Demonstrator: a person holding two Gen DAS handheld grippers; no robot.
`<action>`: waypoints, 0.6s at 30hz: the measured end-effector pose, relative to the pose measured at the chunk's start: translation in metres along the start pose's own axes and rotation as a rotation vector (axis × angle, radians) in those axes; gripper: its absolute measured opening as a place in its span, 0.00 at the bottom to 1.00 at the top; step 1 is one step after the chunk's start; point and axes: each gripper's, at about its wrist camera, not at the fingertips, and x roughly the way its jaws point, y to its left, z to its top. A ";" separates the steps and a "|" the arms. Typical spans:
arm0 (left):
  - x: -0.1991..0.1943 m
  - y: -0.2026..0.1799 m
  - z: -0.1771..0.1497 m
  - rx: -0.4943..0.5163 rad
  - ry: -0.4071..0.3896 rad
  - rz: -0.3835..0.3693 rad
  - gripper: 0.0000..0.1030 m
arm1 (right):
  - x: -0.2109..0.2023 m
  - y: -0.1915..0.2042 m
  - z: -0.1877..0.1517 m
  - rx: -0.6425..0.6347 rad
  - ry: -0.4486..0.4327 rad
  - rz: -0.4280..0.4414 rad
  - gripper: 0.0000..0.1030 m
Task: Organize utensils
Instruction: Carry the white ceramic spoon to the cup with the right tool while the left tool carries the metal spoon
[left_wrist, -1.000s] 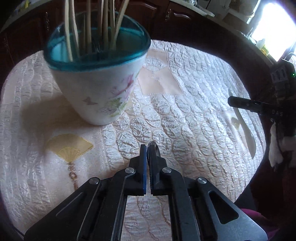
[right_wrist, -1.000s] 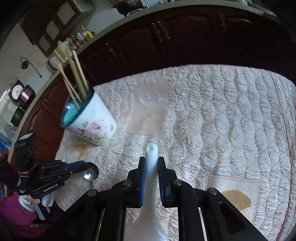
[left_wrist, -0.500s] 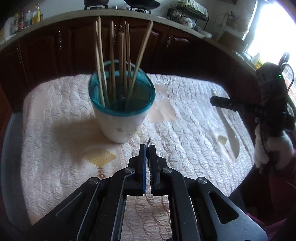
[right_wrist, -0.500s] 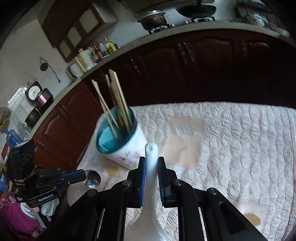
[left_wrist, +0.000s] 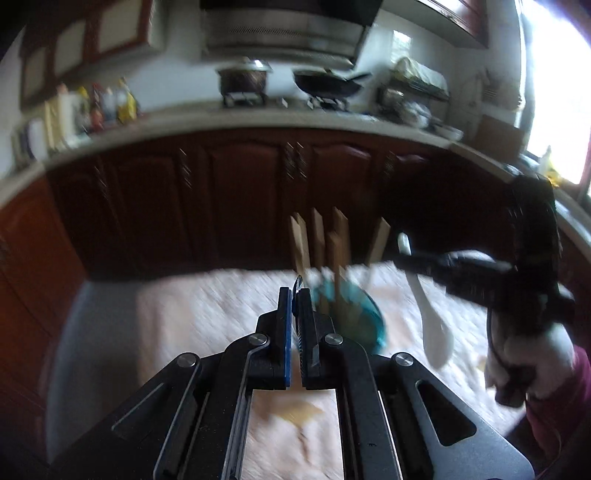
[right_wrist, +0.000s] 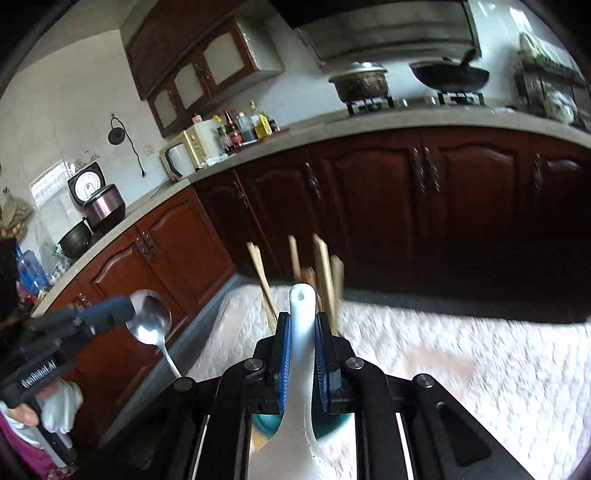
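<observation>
Tongs come first in both wrist views, two pairs in all; the left tongs (left_wrist: 294, 295) stand pressed together on one metal spoon (right_wrist: 149, 320), of which the left wrist view shows only a thin edge poking above the tips, while the right wrist view shows its bowl upright at the tip of those tongs and its handle hanging down and toward the camera; the right tongs (right_wrist: 302, 325) are clamped on the handle of one white ceramic spoon (right_wrist: 301, 369), the handle end with its small hole rising above the tips and the bowl toward the camera; in the left wrist view the same white spoon hangs bowl-down from the right tongs, above the quilted cloth (left_wrist: 207, 317) that covers the worktop; a white-gloved hand (left_wrist: 524, 354) holds that tool at the right edge. Just beyond both pairs of tongs stands one cup (left_wrist: 364, 314) with a teal inside, largely hidden behind the tongs in each view; chopsticks (left_wrist: 334, 240) rise from it, about five ends showing, though blur makes the count unsure; the ceramic spoon is just right of the cup in the left wrist view. Farther off run dark wooden cabinets (right_wrist: 461, 192) under a grey counter (right_wrist: 369, 125); on it stand one lidded pot (right_wrist: 360, 83) and one dark wok (right_wrist: 448, 75), plus a cluster of bottles (right_wrist: 243, 127).
</observation>
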 end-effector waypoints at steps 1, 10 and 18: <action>0.002 0.001 0.006 0.007 -0.016 0.025 0.01 | 0.006 0.002 0.002 -0.008 -0.008 -0.011 0.11; 0.052 0.002 0.020 0.079 -0.064 0.152 0.01 | 0.051 0.000 -0.010 0.008 -0.016 -0.055 0.11; 0.080 -0.006 0.003 0.125 -0.048 0.205 0.02 | 0.067 -0.003 -0.024 0.034 -0.013 -0.051 0.11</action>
